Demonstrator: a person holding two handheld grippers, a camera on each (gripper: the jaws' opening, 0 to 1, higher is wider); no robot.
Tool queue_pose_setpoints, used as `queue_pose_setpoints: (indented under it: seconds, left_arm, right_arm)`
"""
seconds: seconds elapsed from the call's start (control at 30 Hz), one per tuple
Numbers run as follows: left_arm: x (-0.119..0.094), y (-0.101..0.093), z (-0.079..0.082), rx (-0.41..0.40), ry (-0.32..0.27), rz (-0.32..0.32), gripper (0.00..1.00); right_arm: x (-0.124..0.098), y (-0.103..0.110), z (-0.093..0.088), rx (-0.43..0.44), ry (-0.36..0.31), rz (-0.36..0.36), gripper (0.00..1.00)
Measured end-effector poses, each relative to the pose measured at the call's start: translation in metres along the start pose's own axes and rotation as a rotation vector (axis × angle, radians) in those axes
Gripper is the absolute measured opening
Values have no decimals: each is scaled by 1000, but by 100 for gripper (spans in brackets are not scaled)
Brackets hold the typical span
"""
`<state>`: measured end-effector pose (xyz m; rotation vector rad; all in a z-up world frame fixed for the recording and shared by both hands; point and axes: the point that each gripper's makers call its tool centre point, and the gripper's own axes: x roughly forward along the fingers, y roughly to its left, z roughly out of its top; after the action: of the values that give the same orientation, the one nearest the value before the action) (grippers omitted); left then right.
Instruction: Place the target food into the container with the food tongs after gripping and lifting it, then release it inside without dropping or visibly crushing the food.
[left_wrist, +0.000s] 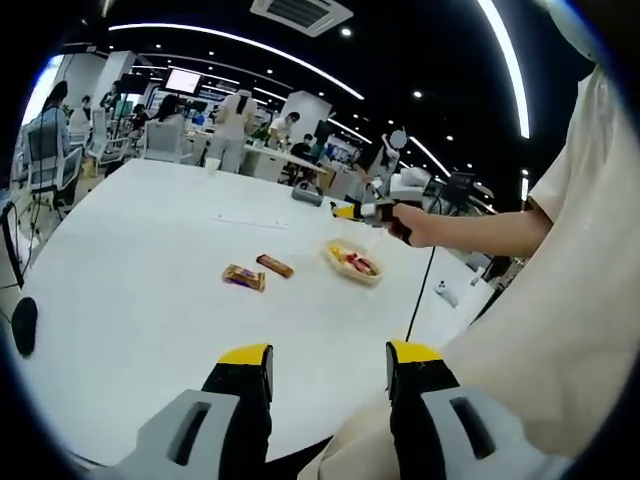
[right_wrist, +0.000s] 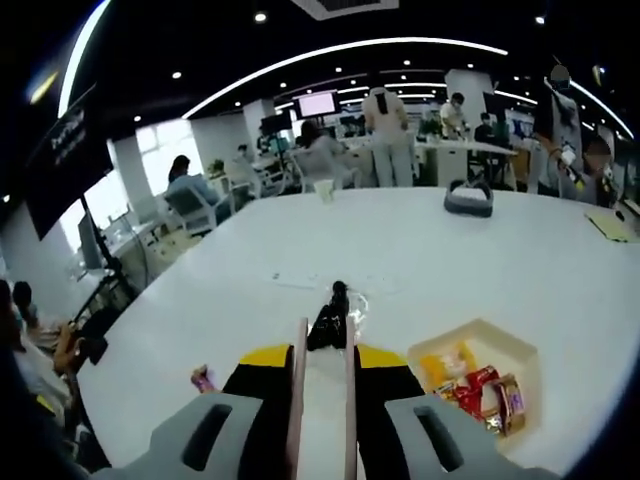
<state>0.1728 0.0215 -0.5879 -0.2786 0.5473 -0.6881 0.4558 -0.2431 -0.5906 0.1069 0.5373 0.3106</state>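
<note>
While the right gripper (right_wrist: 320, 365) squeezes the two thin arms of the food tongs (right_wrist: 328, 330), its yellow-tipped jaws sit close together around them. The tongs' dark tips meet just ahead, above the white table (right_wrist: 430, 270). I cannot tell if any food is pinched between them.

Just beside the tongs sits the cream container (right_wrist: 495, 345). It already has wrapped snacks (right_wrist: 470, 385) inside, some yellow and some red.

From the left gripper view, the left gripper (left_wrist: 330, 365) has its jaws wide apart with nothing in them, low over the near edge of the table. Farther out, two snack bars lie flat on the table, well apart from the container (left_wrist: 352, 262). One is a brown bar (left_wrist: 274, 265) and the other a purple and gold bar (left_wrist: 244, 277). They look whole, not squashed.

I think some of the job is done, since food is in the container. The two bars are not yet picked up, so gripping, lifting and letting go are left for them.
</note>
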Motion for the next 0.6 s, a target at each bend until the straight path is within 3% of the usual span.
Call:
queue_pose_setpoints:
  seconds: [0.6]
  left_arm:
    - [1, -1, 0, 15, 13, -36, 45]
  right_arm:
    - [-19, -25, 18, 5, -44, -60, 22]
